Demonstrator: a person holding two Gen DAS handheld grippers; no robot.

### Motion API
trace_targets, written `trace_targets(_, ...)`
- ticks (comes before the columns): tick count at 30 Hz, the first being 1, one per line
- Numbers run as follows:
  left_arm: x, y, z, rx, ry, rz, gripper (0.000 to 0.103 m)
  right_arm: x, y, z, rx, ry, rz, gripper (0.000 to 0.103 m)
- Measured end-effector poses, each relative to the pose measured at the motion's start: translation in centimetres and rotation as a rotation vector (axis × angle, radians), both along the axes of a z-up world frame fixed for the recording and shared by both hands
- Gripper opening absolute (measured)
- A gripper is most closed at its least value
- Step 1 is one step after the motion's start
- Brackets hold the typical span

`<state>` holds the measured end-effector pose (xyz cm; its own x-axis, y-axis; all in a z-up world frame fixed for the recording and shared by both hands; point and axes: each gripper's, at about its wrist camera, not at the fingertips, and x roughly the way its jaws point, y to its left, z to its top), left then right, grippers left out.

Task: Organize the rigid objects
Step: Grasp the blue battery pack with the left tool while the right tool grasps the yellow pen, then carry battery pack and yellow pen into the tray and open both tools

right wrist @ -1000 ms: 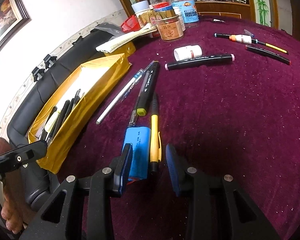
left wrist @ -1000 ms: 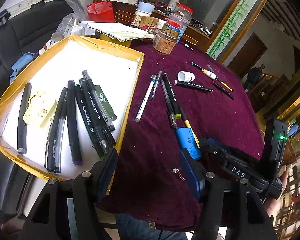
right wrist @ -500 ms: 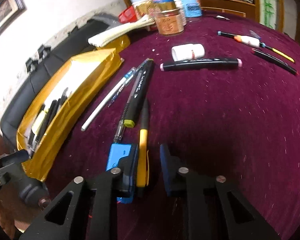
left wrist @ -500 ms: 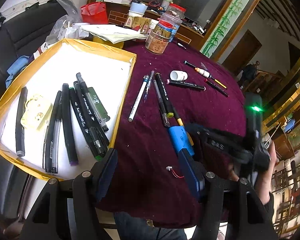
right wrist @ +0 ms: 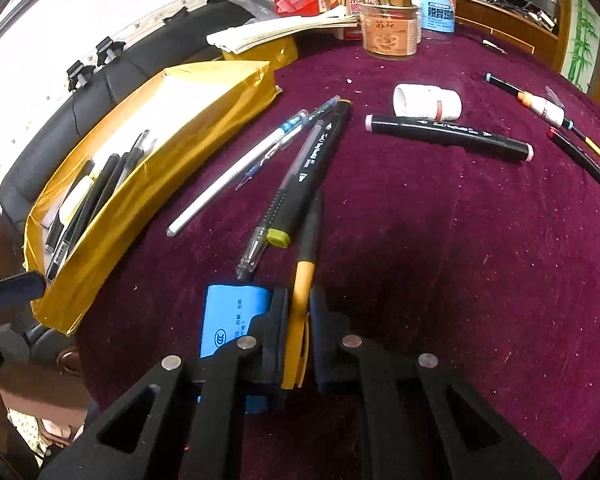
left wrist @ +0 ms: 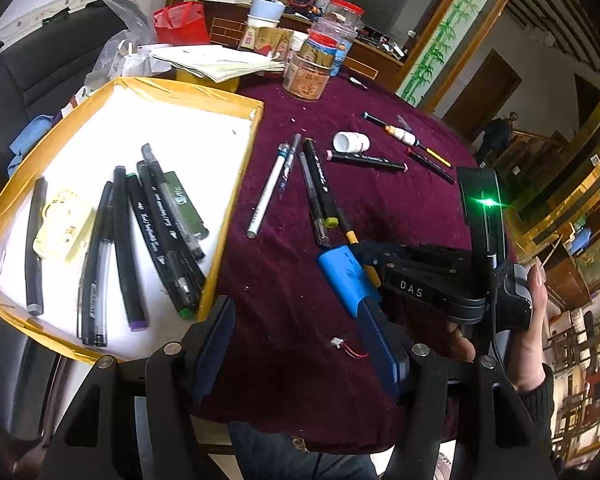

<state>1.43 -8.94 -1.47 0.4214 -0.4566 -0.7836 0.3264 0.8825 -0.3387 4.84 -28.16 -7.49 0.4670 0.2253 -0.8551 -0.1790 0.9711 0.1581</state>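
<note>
Lying on the maroon desk [right wrist: 480,240] just beside a blue block [right wrist: 230,320], a yellow-and-black pen [right wrist: 306,264] is pinched at its yellow end by the right tongs [right wrist: 298,336]. Its rear tip is hidden between the pads. The left tongs [left wrist: 296,344] are held spread, gripping nothing, near the yellow tray [left wrist: 236,184].

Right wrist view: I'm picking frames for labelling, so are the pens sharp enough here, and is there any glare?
Right wrist view: black marker with pink ends reads sharp, though fisheye bends the maroon tablecloth; window glare whitens the upper left. Left wrist view: white-lined yellow tray looks overexposed.
</note>
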Motion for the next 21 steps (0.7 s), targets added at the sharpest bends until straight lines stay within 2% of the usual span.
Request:
trace_targets(2, 0.0, -0.7, -0.2, 0.009, 0.017, -0.018, 0.067, -0.7, -0.3, 0.3, -0.017, -0.021, -0.036, 0.01)
trace_targets(4, 0.0, -1.6, -0.5, 0.01, 0.035, -0.04, 0.067, -1.8, -1.2, 0.7, 0.015, -0.044, -0.073, 0.01)
trace_targets(7, 0.6, -3.4, -1.0, 0.0, 0.079, -0.077, 0.076, -3.8, -3.3, 0.8, 0.056, -0.071, -0.158, 0.01)
trace_targets(11, 2.3, -6.7, -2.3, 0.024, 0.148, -0.101, 0.076, -6.4, -5.8, 1.0, 0.08, -0.104, -0.251, 0.01)
trace_targets(15, 4.3, -9.7, -4.3, 0.114, 0.193, -0.088, 0.076, -7.4, -6.5, 0.6, 0.056, -0.106, -0.285, 0.01)
trace_targets(18, 5.2, -10.9, -5.6, 0.154, 0.211, -0.07, 0.076, -8.0, -6.5, -0.1, 0.053, -0.114, -0.292, 0.01)
trace_targets(21, 5.0, -11.9, -5.9, 0.239, 0.16, -0.049, 0.067, -8.0, -6.7, -0.2, 0.064, -0.118, -0.297, 0.01)
